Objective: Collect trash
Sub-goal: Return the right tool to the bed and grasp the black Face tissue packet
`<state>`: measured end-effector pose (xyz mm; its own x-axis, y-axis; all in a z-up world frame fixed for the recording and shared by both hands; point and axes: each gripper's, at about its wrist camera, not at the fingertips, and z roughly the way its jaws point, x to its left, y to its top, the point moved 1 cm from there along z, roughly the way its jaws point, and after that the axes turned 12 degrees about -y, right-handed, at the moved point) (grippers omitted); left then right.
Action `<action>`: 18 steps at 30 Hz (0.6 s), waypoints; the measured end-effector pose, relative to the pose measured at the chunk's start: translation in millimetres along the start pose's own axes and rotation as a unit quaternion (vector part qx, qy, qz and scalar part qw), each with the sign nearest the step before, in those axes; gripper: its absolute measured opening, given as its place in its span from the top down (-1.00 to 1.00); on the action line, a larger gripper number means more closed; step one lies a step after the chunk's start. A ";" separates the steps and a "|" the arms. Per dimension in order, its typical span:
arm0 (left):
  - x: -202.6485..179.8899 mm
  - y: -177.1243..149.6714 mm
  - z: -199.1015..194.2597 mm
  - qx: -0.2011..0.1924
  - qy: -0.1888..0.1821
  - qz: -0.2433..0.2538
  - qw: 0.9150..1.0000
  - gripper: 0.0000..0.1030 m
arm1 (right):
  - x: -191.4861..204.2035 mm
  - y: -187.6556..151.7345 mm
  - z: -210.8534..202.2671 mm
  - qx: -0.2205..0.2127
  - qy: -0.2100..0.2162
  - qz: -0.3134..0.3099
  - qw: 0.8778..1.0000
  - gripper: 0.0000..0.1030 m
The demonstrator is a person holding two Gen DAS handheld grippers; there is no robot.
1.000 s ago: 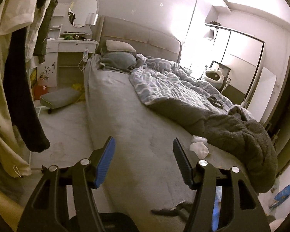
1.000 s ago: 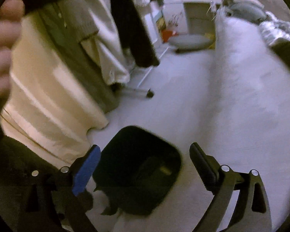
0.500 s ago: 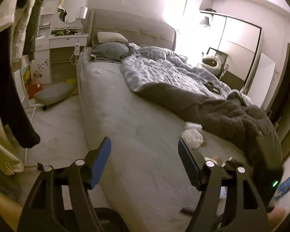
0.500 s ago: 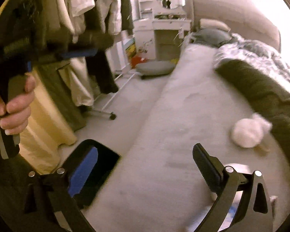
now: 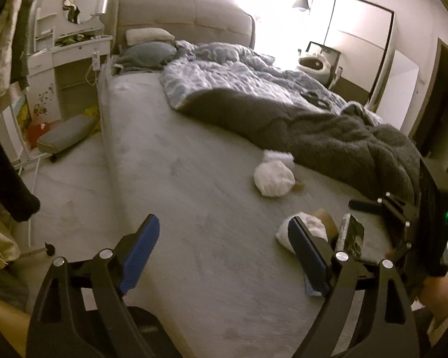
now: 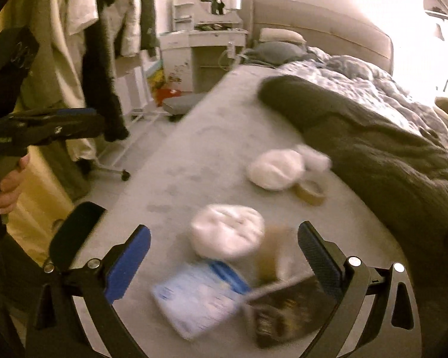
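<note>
Both grippers hang over the grey bed [image 5: 194, 179]: left gripper [image 5: 224, 238] opening, empty; right gripper [image 6: 224, 256] wide, empty. Crumpled white wads [image 6: 227, 232] lie just ahead between its fingers, beside the dark blanket [image 6: 373, 149].

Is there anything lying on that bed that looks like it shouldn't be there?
Yes. Crumpled white tissue wads, a roll of tape, a blue-and-white packet and a dark wrapper litter the bare mattress beside the rumpled blanket.
</note>
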<state>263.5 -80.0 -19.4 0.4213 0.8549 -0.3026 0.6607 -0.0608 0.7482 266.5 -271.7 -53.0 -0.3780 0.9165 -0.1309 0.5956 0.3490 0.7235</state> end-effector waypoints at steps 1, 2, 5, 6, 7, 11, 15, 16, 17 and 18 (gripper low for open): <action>-2.6 -2.0 5.1 0.007 -0.003 0.000 1.000 -0.76 | -6.2 -3.6 1.0 0.004 -0.004 0.001 1.000 -0.93; -5.1 -3.9 9.3 0.013 -0.007 -0.002 1.000 -0.77 | -10.7 -5.9 2.3 0.006 -0.005 0.002 1.000 -0.93; -13.9 -9.3 22.1 0.029 -0.021 -0.009 0.999 -0.79 | -21.9 -17.3 3.9 0.017 -0.006 -0.008 1.000 -0.93; -16.7 -11.9 26.3 0.035 -0.025 -0.011 0.999 -0.79 | -23.2 -20.5 3.7 0.020 -0.006 -0.013 1.000 -0.93; -20.0 -13.7 29.2 0.039 -0.028 -0.011 0.999 -0.80 | -24.6 -24.3 3.1 0.022 -0.007 -0.018 1.000 -0.93; -33.0 -21.4 43.3 0.064 -0.033 -0.005 0.997 -0.83 | -32.8 -35.5 4.2 0.033 -0.012 -0.027 0.999 -0.93; -46.7 -31.9 62.5 0.099 -0.045 -0.002 0.994 -0.83 | -37.7 -46.6 8.8 0.050 -0.011 -0.038 0.998 -0.93; -50.8 -33.9 66.1 0.104 -0.046 0.000 0.994 -0.83 | -37.9 -49.1 9.5 0.053 -0.013 -0.042 0.998 -0.93; -54.3 -36.3 69.8 0.110 -0.047 0.003 0.993 -0.83 | -38.5 -51.6 11.1 0.057 -0.016 -0.045 0.997 -0.93; -57.0 -38.2 72.4 0.114 -0.049 0.005 0.992 -0.83 | -39.3 -54.5 13.5 0.062 -0.020 -0.048 0.997 -0.93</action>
<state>259.3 -163.7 -73.6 0.4790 0.8005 -0.3602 0.7748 -0.1926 0.6021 258.4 -324.1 -96.5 -0.4101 0.8838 -0.2249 0.6416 0.4549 0.6176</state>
